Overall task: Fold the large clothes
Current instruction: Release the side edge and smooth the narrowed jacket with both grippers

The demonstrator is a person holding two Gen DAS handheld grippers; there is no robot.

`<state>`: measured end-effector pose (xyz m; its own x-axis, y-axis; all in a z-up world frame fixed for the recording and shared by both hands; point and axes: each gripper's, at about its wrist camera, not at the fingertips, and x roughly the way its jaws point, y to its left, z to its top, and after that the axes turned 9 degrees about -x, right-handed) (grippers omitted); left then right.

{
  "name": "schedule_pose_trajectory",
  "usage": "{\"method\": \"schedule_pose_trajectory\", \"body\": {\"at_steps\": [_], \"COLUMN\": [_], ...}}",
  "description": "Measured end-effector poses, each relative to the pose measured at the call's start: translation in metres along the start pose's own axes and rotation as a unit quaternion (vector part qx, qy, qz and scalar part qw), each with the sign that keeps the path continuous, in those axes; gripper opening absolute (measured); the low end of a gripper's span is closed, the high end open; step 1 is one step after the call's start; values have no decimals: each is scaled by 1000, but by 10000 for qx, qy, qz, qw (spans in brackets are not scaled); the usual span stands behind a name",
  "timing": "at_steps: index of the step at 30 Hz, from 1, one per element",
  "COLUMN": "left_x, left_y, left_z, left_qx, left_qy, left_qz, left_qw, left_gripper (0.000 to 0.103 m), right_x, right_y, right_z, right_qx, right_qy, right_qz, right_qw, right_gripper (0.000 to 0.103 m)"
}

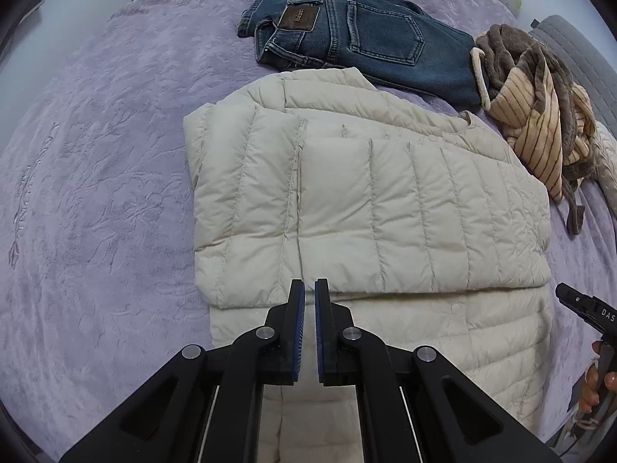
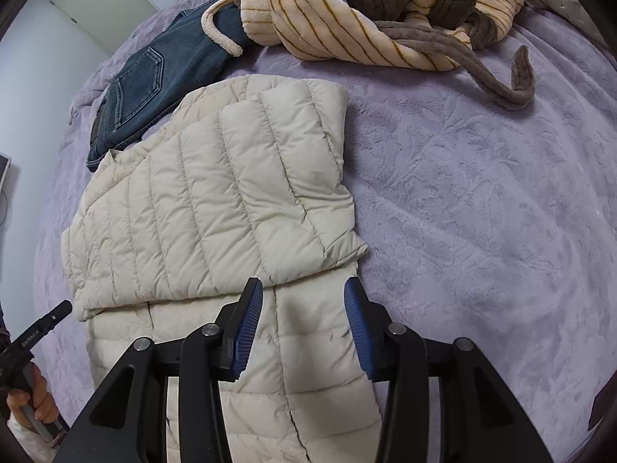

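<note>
Item under fold: the cream quilted jacket lies flat on the bed, partly folded, sleeves and sides turned in over the chest.

Long axis: it runs from the collar at the far end to the hem nearest me, along the line my grippers point.

Lie relative to me: the folded upper half sits straight ahead and below; the unfolded lower panel lies directly beneath both grippers.

Left gripper: its pads are together with only a thin slit between them and nothing held; it hangs over the near edge of the folded part, close to the jacket's left side.

Right gripper: its pads stand partly apart and empty; the cloth shows between them but, as I judge it, is not pinched. It hangs over the lower panel near the jacket's right edge.

Nearer hand: both are about equally near the lower panel, one to each side.

Judgement: the hem end, toward me, looks like the remaining part to bring up over the folded half; each gripper would want a hem corner on its own side.

Other items: blue jeans and a striped fleece robe lie beyond the collar, apart from this fold.
</note>
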<state>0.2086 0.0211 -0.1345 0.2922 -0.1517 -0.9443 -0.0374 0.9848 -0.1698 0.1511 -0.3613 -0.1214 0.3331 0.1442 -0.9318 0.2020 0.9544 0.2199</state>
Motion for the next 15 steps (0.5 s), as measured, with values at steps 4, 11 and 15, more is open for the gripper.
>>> {"method": "schedule_pose_trajectory", "body": {"at_steps": [4,11,15], "left_x": [-11,-32,-46], "left_y": [-6,-6,-8], "left_z": [-15,-41,-58], "left_qx": [102,-34,-36], "left_qy": [10,-59,-110], "left_qz": [141,237,272], "left_qw": [9998,9997,9996], "left_gripper": [6,103,103], "right_x": [-13,-36,-46], "right_y": [3,3,2], "right_z": [-13,-35,-49], "right_qx": [32,81,96], "right_qy": [39,87,135], "right_qz": [46,108,161], "right_qw": [10000,9999,9997], "right_gripper": [56,62,64]}}
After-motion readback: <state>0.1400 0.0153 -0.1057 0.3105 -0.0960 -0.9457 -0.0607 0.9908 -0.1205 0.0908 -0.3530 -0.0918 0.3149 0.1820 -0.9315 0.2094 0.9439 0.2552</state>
